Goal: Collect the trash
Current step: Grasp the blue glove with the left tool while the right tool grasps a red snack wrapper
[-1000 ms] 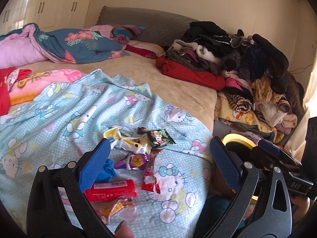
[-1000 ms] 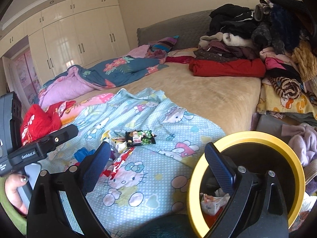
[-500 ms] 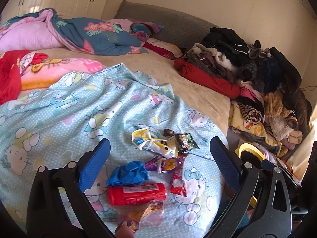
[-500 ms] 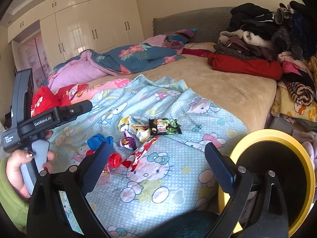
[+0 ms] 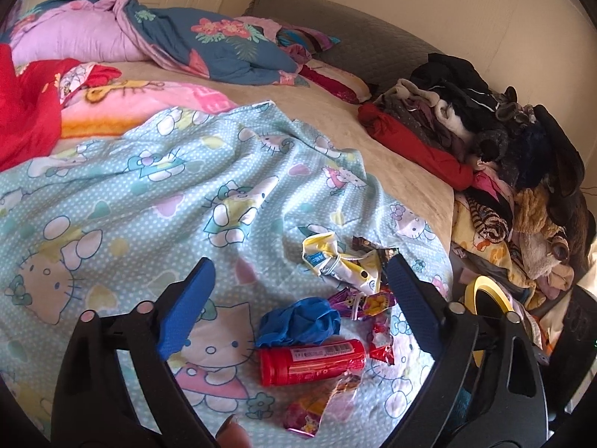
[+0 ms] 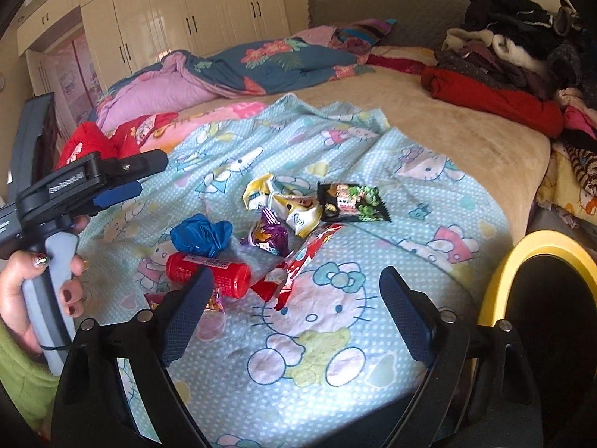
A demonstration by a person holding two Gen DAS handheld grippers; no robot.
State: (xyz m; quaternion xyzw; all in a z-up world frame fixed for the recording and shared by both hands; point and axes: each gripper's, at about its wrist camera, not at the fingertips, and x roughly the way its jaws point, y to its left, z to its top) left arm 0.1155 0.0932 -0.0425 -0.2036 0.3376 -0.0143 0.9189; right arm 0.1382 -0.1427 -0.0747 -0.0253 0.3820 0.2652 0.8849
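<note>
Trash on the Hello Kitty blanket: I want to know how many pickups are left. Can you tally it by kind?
Wrappers: 5 (yellow-white, black-green, purple, red, pink)
Red tube: 1
Blue crumpled piece: 1
Total: 7

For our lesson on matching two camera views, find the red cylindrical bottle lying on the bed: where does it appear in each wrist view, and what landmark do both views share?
Left wrist view: the red bottle lies low and centre, on its side, between the open left tool's fingers.
Right wrist view: it lies left of centre, partly behind the right tool's left finger.
Shared landmark: the crumpled blue bag touching the bottle.
</note>
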